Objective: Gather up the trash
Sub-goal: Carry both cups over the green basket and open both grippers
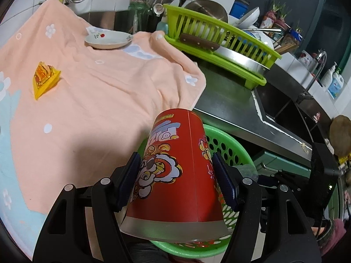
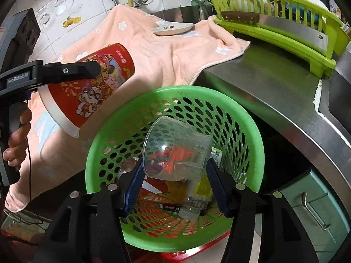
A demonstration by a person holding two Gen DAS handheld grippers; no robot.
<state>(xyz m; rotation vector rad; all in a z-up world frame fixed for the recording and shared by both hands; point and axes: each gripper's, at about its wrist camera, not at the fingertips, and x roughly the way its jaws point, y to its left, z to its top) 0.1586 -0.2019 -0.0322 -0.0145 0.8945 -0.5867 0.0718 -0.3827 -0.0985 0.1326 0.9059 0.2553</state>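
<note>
I read both views as bright and even, sharp at centre. Fisheye bends the edges, corners black. Soft shadow on the peach towel [image 1: 92, 100]; glare on the steel surface [image 2: 274, 100].

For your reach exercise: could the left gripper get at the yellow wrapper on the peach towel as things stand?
Probably not yet: the left gripper is clamped on the red paper cup. Otherwise, the yellow wrapper lies unobstructed on the towel.

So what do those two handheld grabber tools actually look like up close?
Both are matte black plastic. The left gripper and right gripper each have two angular fingers with round silver bolts at the joints and ribbed dark blue pads on the inner faces. From the right wrist view, the left tool carries white "GenRobot.AI" lettering, a pistol-style handle, and a thin black cable hanging below it. No sleeve shows.
</note>
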